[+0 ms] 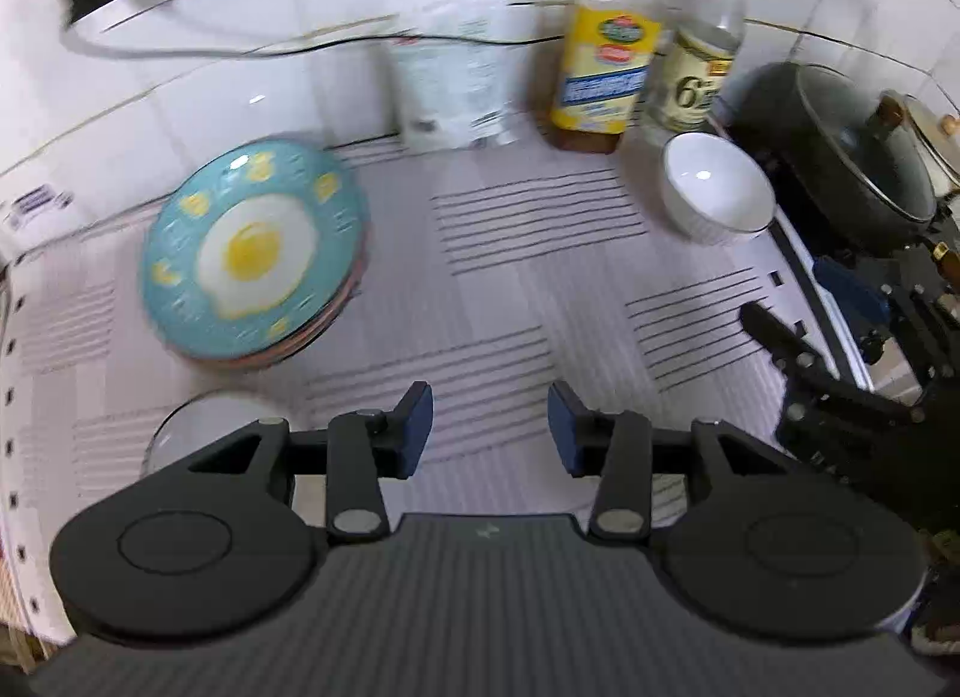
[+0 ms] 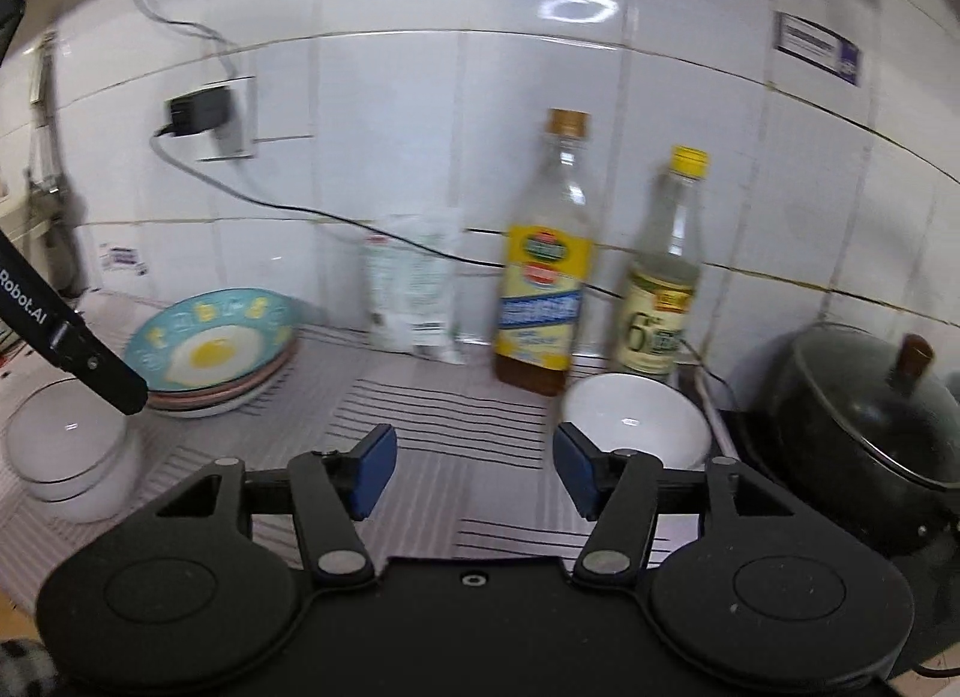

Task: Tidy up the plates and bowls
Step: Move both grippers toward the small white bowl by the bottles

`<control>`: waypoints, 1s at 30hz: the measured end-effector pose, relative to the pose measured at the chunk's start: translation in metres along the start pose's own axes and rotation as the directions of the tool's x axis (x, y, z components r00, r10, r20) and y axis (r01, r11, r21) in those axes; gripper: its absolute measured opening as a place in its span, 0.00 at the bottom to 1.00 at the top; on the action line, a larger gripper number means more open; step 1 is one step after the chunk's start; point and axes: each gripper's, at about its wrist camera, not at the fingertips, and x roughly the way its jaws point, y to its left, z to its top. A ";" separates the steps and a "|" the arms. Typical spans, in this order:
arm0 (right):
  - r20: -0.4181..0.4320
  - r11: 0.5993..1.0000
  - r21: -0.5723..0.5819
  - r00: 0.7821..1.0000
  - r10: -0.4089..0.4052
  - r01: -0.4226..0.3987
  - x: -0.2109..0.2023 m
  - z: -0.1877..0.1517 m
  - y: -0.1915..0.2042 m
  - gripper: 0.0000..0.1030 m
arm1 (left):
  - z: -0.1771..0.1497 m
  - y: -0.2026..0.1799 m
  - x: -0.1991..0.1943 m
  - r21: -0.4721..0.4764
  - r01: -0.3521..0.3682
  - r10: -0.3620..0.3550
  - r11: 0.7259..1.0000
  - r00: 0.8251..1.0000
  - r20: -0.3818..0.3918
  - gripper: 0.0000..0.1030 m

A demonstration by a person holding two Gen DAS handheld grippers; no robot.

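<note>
1. Teal egg-print plate stack [image 2: 213, 355] sits left of the oil bottle [image 2: 543, 283]; white bowl [image 2: 636, 418] just right of it.
2. I've both grippers parted, left gripper [image 1: 489, 427] and right gripper [image 2: 474, 472], fingers gripping nothing.

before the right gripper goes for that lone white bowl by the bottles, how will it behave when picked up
The white bowl looks like glazed ceramic with a glossy highlight, so the rim may be slippery between the pads and probably chips if dropped. It appears empty, so likely fairly light. It stands close to the yellow-label bottle; a push could knock that tall bottle over.
</note>
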 end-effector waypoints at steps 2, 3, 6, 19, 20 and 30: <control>0.007 1.000 0.015 1.000 -0.025 0.025 0.004 -0.005 -0.006 0.65 | 0.010 -0.010 0.011 0.025 0.017 -0.017 1.000 1.000 0.005 0.43; 0.006 0.999 0.024 0.999 -0.036 0.036 0.007 -0.007 -0.009 0.65 | 0.014 -0.015 0.017 0.039 0.025 -0.025 0.999 1.000 0.009 0.44; 0.001 0.996 0.053 0.998 -0.065 0.065 0.018 -0.015 -0.017 0.67 | 0.029 -0.030 0.037 0.074 0.041 -0.043 0.996 0.999 0.019 0.47; -0.094 0.979 0.148 0.987 -0.128 0.141 0.090 -0.046 -0.046 0.74 | 0.069 -0.075 0.107 0.083 0.090 -0.095 0.992 0.994 0.058 0.62; -0.096 0.977 0.161 0.987 -0.128 0.143 0.093 -0.047 -0.048 0.76 | 0.071 -0.077 0.110 0.080 0.094 -0.099 0.992 0.993 0.060 0.63; -0.153 0.974 0.167 0.980 -0.126 0.151 0.124 -0.044 -0.056 0.91 | 0.087 -0.081 0.148 0.016 0.131 -0.131 0.991 0.989 0.065 0.66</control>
